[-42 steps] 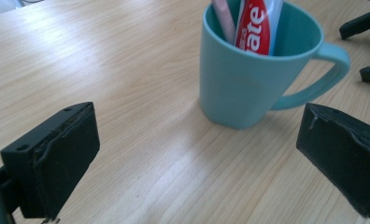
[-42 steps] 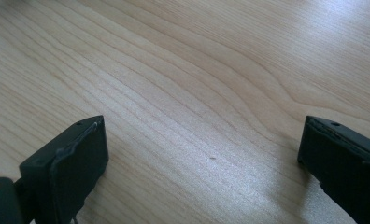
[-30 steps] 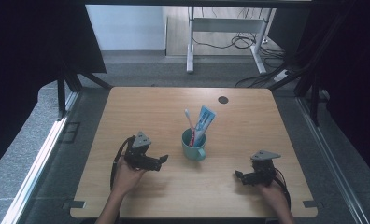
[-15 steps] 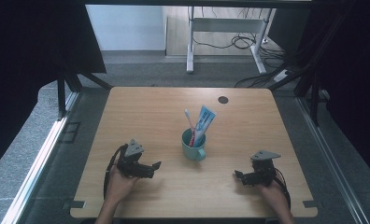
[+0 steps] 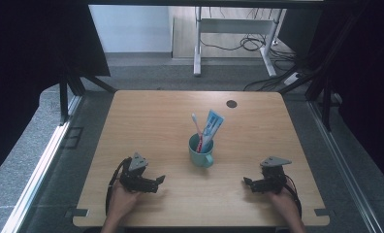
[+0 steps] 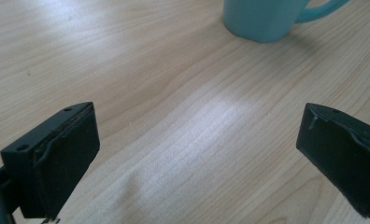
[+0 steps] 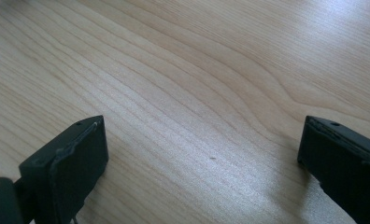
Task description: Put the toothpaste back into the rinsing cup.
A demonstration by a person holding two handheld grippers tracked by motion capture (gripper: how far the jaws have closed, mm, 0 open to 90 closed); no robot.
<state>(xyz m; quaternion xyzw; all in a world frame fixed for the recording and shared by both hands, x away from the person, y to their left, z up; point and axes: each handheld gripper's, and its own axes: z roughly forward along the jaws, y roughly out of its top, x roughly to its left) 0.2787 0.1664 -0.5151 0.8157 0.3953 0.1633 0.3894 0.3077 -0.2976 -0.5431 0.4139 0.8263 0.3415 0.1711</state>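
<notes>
Both grippers rest low over the wooden table (image 5: 146,121) with nothing in them, so in my judgement the work stands either at its very start or at its close. The mug already carries its contents, which leans toward a finished or paused state, though I cannot tell which.

The left gripper (image 5: 160,180) has its jaws spread wide. In the left gripper view bare wood lies between them, and neither jaw touches anything. Ahead of the jaws and a little toward the right one stands the teal mug (image 6: 262,18), near but apart, its handle turned away to the right.

The right gripper (image 5: 245,182) is likewise spread wide; in the right gripper view plain tabletop lies between the jaws, with nothing pinched.

Seen from the high view, the teal mug (image 5: 201,151) stands between the two grippers and slightly beyond them, upright, closer to the left gripper. A toothbrush (image 5: 197,127) and a toothpaste tube (image 5: 212,125) stand in it, leaning against its rim.

If more handling follows, it calls for the left gripper to advance toward the mug with the jaws kept apart until they straddle the wall or one of the items inside.
</notes>
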